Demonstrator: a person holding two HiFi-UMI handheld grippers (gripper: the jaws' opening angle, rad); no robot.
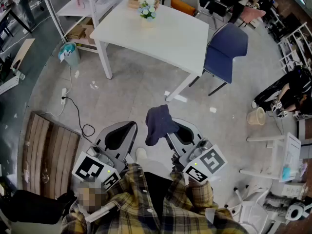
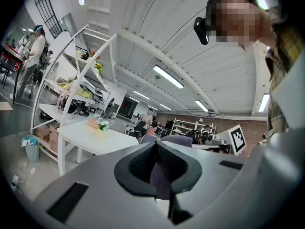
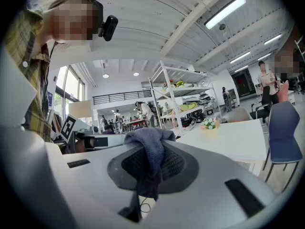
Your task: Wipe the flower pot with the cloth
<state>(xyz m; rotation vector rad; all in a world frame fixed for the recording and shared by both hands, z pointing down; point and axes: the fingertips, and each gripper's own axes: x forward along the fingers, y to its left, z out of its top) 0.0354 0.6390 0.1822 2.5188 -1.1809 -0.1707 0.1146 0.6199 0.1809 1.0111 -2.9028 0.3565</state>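
Hanging limp and dark blue, the cloth (image 1: pixel 158 123) is draping over the tips of the right claw (image 1: pixel 176 132). Its jaws are pinching the cloth near one bunched edge while the rest is dangling free above the floor. Reading it as soft, light and floppy: it is likely to fold and slide under pressure, so a fuller wad gathered close to the pads should be wiping better than a loose tail. The flower pot (image 1: pixel 147 11) is sitting well apart, toward the far side of the white counter (image 1: pixel 170 38), small and topped with pale blooms. It is probably light and easy to tip, so bracing it low on its side, clear of the flowers, looks wise. The left claw (image 1: pixel 127 130) is hovering just beside the cloth with its jaws closed together, apparently on nothing. A blue chair (image 1: pixel 225 48) is standing at the counter's right end.
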